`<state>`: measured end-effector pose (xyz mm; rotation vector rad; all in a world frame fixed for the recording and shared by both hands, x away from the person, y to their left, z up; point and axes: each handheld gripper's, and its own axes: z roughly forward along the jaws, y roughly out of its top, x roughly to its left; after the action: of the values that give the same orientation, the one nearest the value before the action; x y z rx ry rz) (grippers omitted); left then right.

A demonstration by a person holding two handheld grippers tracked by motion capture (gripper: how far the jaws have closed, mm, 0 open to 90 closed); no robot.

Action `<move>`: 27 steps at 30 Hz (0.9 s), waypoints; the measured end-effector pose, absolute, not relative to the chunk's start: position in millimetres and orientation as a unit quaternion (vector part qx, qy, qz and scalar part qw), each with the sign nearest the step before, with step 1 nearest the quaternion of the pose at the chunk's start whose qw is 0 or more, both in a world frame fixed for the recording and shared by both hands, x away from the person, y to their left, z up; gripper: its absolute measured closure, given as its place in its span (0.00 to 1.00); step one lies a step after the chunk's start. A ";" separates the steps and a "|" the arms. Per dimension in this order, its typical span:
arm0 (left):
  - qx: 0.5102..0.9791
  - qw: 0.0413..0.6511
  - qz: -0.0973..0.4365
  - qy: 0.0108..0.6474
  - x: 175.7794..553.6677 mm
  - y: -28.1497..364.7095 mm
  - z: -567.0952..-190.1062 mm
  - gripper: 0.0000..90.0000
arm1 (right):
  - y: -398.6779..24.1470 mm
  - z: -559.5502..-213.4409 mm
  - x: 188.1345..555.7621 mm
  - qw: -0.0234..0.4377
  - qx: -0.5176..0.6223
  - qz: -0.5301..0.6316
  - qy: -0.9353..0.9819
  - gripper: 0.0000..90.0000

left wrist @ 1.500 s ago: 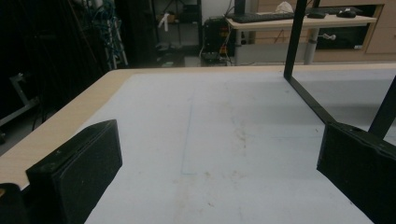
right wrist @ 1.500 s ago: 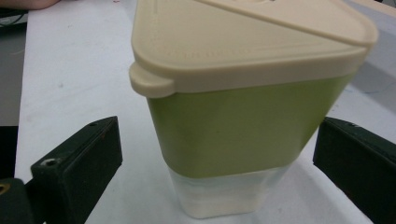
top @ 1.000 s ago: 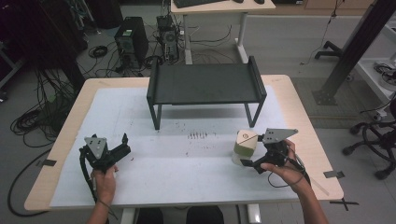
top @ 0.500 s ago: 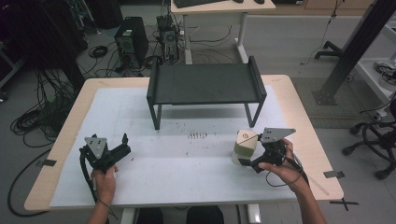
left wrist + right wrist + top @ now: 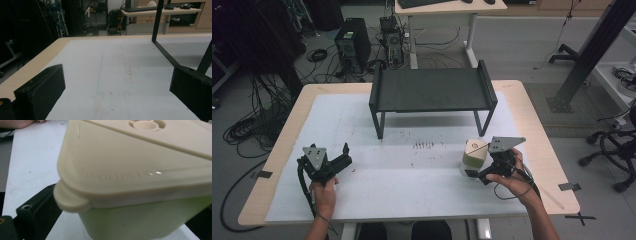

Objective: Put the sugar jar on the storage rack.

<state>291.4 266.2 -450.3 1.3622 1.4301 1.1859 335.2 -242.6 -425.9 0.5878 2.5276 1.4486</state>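
So the right tool is up against the box, a pale green tub with a cream lid, sitting on the white tabletop toward the right side, in front of the black rack. In the right tool's own view the box is super close, with one jaw along its lower left and the other just peeking in at the right edge, so the jaws sit either side of it. Can't tell if they're actually squeezing it or just around it. The lid has "OPEN THE LID" embossed on its rim. The left tool is way over on the left, jaws spread wide with nothing between them, just bare tabletop ahead.
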 end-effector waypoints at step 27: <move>0.541 0.407 0.470 0.566 291.3 266.5 -450.3 0.00 | -236.0 -425.8 337.0 0.082 0.194 0.488 0.847 0.01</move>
<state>291.3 266.5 -450.3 1.3629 1.4280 1.1849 337.0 -236.0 -425.8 0.5787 2.5306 1.4566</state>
